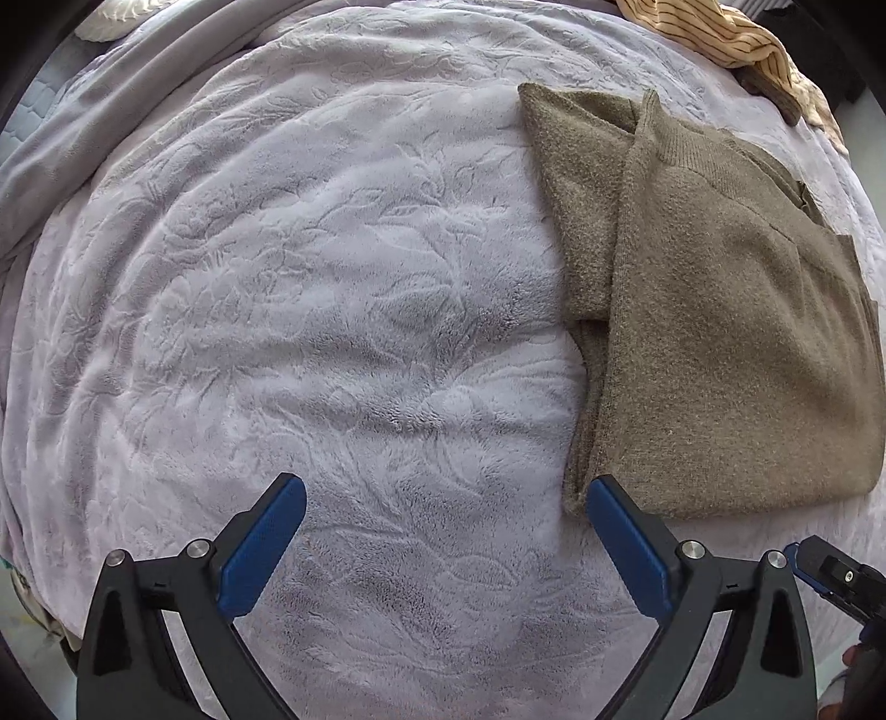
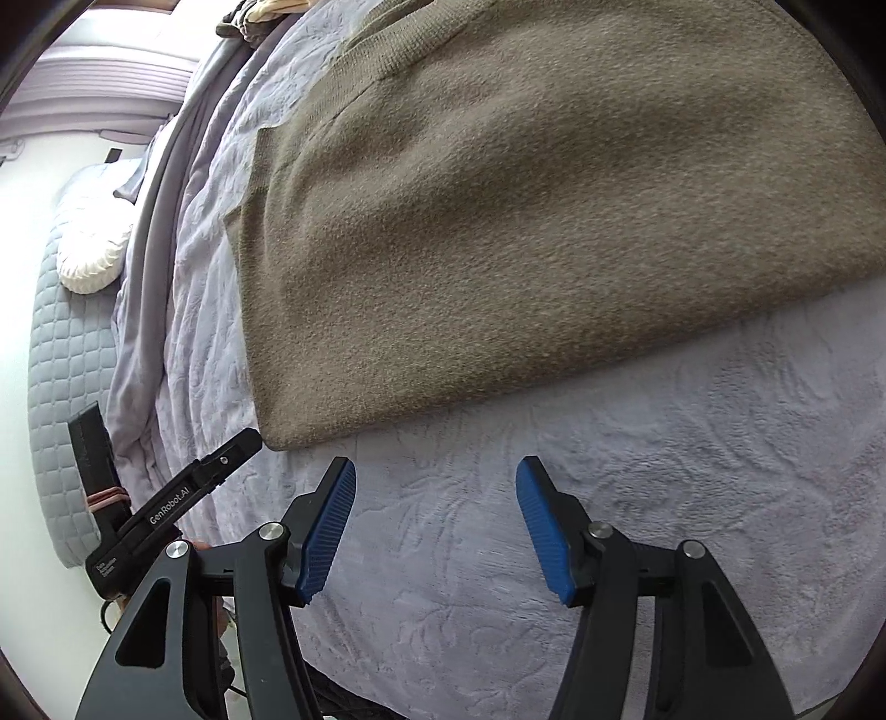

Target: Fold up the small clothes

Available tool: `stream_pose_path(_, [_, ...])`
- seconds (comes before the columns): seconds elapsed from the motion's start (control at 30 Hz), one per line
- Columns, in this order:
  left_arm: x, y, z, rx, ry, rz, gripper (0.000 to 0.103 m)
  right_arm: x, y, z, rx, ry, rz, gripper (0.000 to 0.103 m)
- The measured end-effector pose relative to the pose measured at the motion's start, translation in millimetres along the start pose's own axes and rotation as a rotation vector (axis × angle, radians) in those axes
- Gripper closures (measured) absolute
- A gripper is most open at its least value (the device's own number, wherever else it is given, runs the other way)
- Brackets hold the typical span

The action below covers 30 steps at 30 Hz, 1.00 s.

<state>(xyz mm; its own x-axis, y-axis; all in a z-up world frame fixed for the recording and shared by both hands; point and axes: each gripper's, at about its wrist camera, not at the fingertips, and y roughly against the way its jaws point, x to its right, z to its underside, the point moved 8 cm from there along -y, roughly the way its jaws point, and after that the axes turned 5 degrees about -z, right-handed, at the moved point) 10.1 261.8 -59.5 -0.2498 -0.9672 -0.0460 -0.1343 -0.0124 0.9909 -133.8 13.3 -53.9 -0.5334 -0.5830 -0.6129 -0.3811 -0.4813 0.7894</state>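
Lying flat on the pale lilac embossed plush blanket (image 1: 310, 310), the olive-brown knitted sweater (image 1: 720, 332) is sitting partly folded, one sleeve panel appearing to be turned in over the body so that a long fold is running down its left side. Its ribbed neckline is pointing away toward the far edge of the bed, where a crumpled yellow striped garment (image 1: 736, 44) is waiting, and its hem is facing the person, so the long axis is running from near to far. The left gripper (image 1: 446, 518) is hovering just above the blanket with its blue pads spread wide and holding nothing, its right-hand finger sitting just beside the sweater's near-left corner, probably lining up to pinch that hem. The right gripper (image 2: 434, 501) is likewise hanging open and empty, just short of the hem's near edge in its own view, likely positioned so both corners can be lifted together and carried toward the collar.
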Motion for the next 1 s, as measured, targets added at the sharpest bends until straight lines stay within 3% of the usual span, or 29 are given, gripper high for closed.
stream_pose_path(0.77, [-7.0, -18.0, -34.5, -0.013, 0.033, 0.078, 0.001, -30.5, -50.8, -10.5, -0.019, -0.18, -0.245, 0.038])
stream_pose_path(0.87, [-9.6, -14.2, -37.0, -0.01, 0.048, 0.14, 0.001, -31.8, -57.4, -14.5, 0.0, -0.219, -0.282, 0.038])
stream_pose_path(1.0, [-9.5, -10.2, -47.2, -0.014, 0.101, 0.311, 0.001, -28.9, -63.1, -21.2, 0.065, -0.315, -0.358, 0.036])
